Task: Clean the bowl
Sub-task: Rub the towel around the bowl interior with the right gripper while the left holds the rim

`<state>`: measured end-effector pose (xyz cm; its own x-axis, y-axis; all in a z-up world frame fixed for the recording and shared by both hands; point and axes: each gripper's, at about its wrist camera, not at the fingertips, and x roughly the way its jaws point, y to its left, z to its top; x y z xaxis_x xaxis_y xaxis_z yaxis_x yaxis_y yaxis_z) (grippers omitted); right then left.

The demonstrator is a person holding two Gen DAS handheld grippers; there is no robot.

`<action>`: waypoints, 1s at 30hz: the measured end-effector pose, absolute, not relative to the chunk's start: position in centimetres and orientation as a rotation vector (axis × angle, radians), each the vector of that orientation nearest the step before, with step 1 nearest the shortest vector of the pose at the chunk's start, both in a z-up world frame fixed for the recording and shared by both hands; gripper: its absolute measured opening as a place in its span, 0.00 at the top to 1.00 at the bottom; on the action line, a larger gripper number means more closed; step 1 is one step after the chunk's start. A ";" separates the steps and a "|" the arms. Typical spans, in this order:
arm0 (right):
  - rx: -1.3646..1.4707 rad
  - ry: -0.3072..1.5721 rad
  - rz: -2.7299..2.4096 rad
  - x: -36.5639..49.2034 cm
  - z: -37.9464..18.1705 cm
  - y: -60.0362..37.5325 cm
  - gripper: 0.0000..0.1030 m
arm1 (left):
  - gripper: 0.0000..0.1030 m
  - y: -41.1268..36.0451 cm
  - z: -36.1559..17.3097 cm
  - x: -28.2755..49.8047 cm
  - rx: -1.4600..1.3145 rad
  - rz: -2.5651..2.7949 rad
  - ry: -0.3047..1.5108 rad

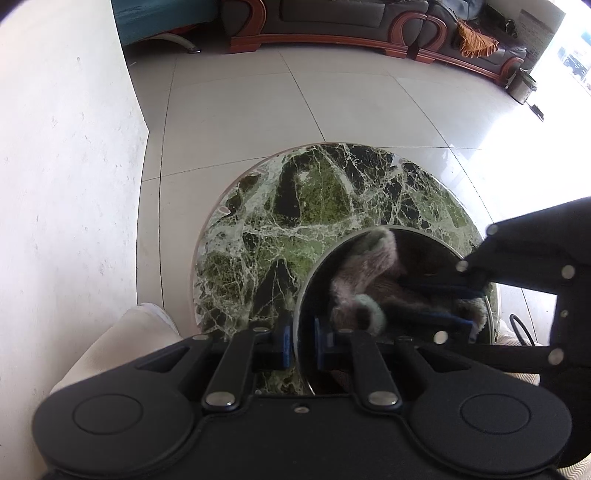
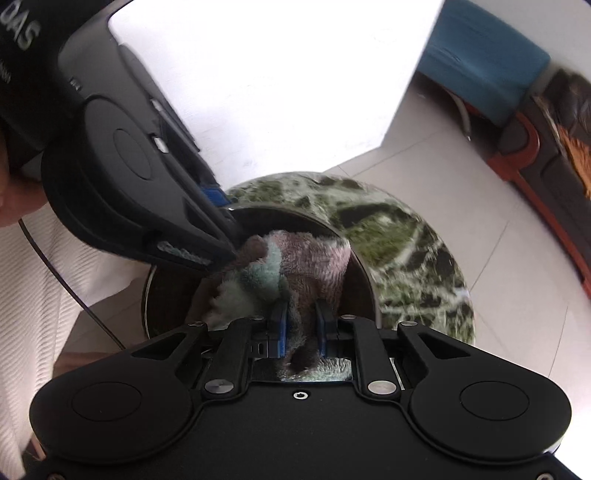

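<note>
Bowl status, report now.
Left gripper shut on bowl rim. Right gripper shut on cloth, inside bowl. Bowl on marble table. Nothing in the way.

There is one metal bowl (image 1: 306,295) and one fuzzy cloth (image 2: 295,266), which lies inside it. One round green marble counter (image 1: 295,206) carries them. Two grippers are in view: the left gripper (image 1: 303,343) and the right gripper (image 2: 301,332). Beyond, on the tiled floor, stand one dark sofa with red wooden trim (image 1: 332,22) and one small metal bin (image 1: 522,86).
</note>
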<state>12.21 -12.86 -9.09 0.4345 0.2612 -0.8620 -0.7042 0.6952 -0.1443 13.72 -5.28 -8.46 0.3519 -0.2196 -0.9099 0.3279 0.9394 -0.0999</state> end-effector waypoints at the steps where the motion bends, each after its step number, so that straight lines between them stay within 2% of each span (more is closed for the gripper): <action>1: -0.536 0.951 0.642 11.8 -9.1 -13.0 0.85 | 0.89 -5.3 -8.4 13.7 0.105 -0.357 1.158; 7: -0.562 0.954 0.692 9.9 -8.7 -11.4 0.85 | 0.89 -5.4 -8.5 13.8 0.104 -0.361 1.161; 15: -0.566 0.925 0.626 12.1 -8.9 -12.5 0.85 | 0.89 -5.3 -8.5 13.7 0.104 -0.358 1.162; 23: -0.552 0.942 0.682 9.1 -8.2 -11.8 0.85 | 0.89 -5.4 -8.6 13.8 0.106 -0.359 1.159; 30: -0.586 0.910 0.616 10.8 -8.1 -12.4 0.85 | 0.89 -5.5 -8.6 13.7 0.102 -0.360 1.160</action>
<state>10.84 -12.43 -8.06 0.4702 0.2343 -0.8509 -0.7025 0.6830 -0.2001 13.66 -5.48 -8.60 0.3493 -0.2251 -0.9096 0.3296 0.9382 -0.1056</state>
